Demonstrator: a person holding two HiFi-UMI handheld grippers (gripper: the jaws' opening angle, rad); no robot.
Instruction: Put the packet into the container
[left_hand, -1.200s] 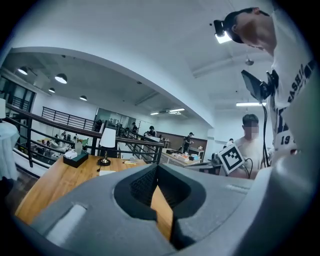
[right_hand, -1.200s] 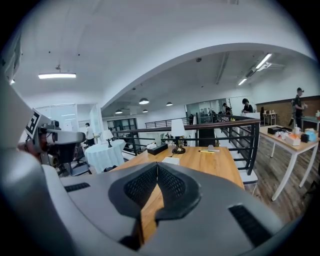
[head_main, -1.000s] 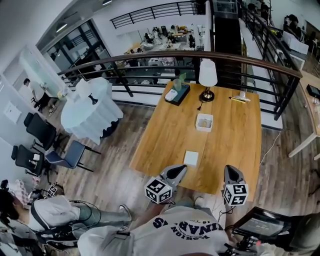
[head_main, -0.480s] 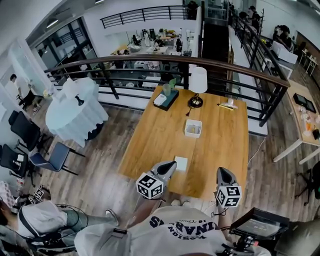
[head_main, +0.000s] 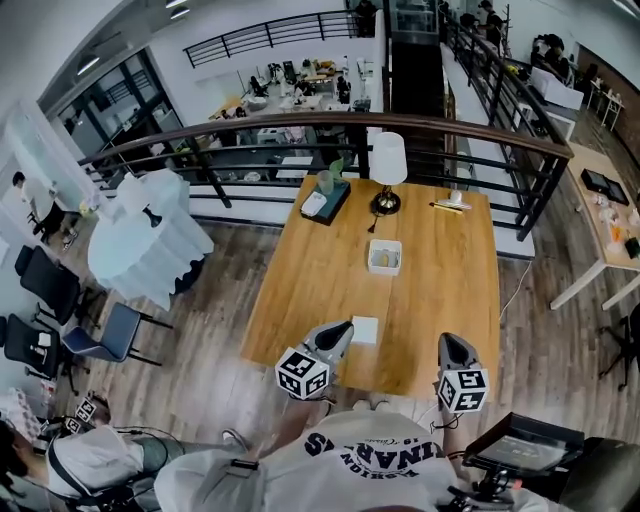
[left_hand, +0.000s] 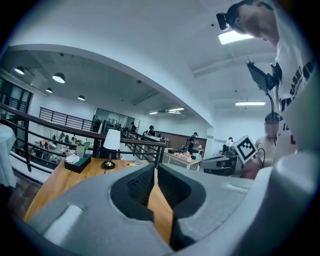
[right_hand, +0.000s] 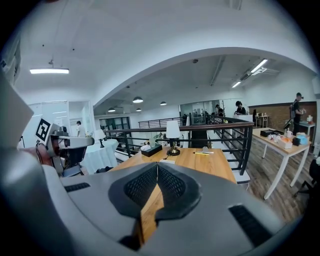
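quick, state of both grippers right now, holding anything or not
Left gripper: closed, jaws together, holding nothing.
Right gripper: closed, jaws together, holding nothing.

head view: steeply down on table (head_main: 440, 300) | gripper views: low, along table; share lamp (head_main: 388, 158)

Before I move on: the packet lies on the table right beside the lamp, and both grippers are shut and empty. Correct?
Not beside the lamp. The head view shows the packet near the front edge of the table, just ahead of the left gripper. Both it and the right gripper are shut and empty.
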